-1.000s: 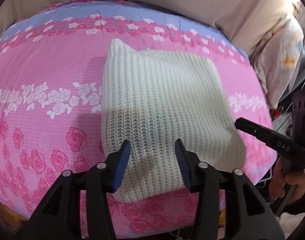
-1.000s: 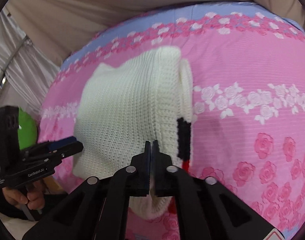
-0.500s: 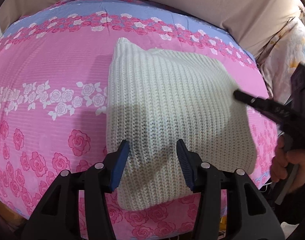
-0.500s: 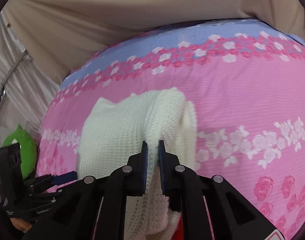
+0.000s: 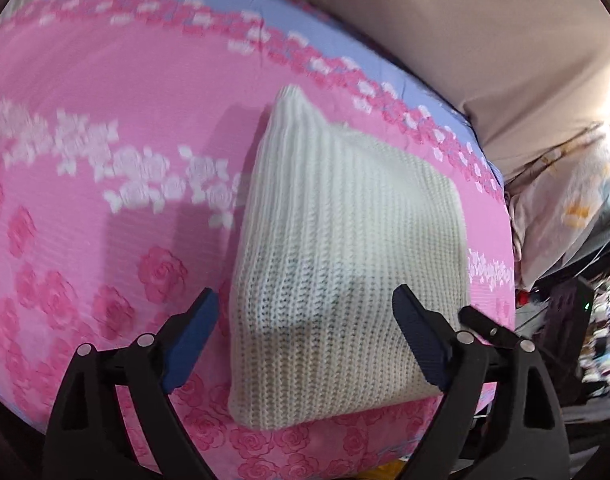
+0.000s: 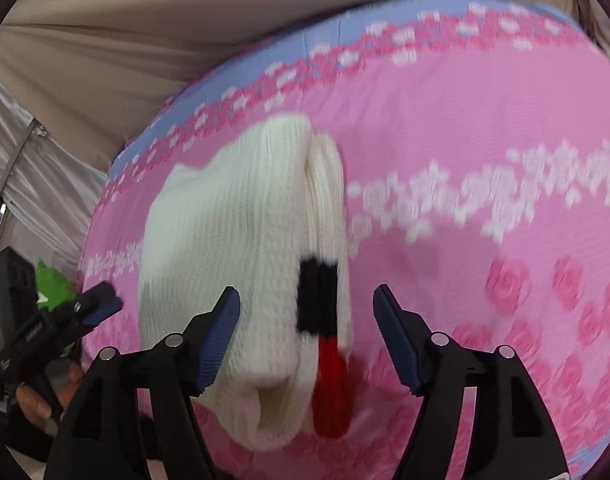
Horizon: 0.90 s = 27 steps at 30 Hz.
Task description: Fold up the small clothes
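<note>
Black tongs (image 5: pixel 305 336), blue ribbed pads (image 6: pixel 221 332)

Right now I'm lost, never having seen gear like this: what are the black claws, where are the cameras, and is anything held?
No robot: a person holds a two-finger gripper in each hand, each with a wide-angle camera looking along its fingers. One picture is from the left gripper, the other from the right gripper. A folded white knit sweater lies on a pink flowered sheet; the right view shows its black and red patch. Both grippers' jaws have just been opening and stand wide around the sweater's near edge, pressing nothing. Nothing is held.
</note>
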Motion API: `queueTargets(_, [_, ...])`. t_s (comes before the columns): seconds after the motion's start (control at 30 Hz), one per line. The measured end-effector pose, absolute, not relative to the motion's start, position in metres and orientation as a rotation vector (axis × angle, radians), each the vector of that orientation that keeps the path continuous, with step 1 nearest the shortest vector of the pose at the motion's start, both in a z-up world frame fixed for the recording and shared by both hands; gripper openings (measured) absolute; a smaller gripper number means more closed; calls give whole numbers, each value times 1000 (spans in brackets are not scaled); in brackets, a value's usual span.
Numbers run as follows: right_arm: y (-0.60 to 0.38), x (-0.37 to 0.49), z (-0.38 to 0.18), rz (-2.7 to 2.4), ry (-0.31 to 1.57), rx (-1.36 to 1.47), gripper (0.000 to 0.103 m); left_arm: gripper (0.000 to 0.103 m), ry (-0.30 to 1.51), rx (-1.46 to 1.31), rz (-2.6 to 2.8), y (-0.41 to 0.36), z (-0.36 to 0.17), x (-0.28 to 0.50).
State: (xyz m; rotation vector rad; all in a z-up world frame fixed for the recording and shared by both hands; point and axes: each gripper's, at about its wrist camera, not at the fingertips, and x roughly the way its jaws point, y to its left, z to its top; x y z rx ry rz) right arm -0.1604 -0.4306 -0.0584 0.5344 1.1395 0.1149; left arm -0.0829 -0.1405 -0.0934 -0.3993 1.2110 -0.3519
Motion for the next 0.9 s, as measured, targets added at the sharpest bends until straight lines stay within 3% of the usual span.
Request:
queueTargets(0.37, [-422,-144,-103,151,1207,720,74,91,1342,-469,-339,-160,-140,-67])
queueTargets(0.47, [-423,-139,-111,149,1212,770,73,84,1368,-448,-347,-165,-138,-62])
queueTargets(0.5, [-424,-139,-113,150,1211,799,70,82,1375,-443,-353,-166,-137,-61])
queueTargets(0.53, [-426,-139,-115,149,1204,817,60,74,1374,-434,-359,-166,-134,-60])
queueTargets(0.57, [-427,-139,-115,158,1203,834,56,63,1373,-425,-373,-167,-130,-60])
queueTargets(0.63, [-430,-142,-114,166,1189,873,40,48,1362,-386,-417,-169,-118,-61])
queueTargets(0.67, [-431,-143,-110,165,1177,880,38,44,1359,-372,-434,-170,-112,-62])
queueTargets(0.73, [-433,-148,-97,168,1140,890,31,42,1338,-373,-490,-172,-92,-63])
queueTargets(0.9, [-436,-167,-38,163,999,894,30,41,1269,-339,-654,-188,-36,-61])
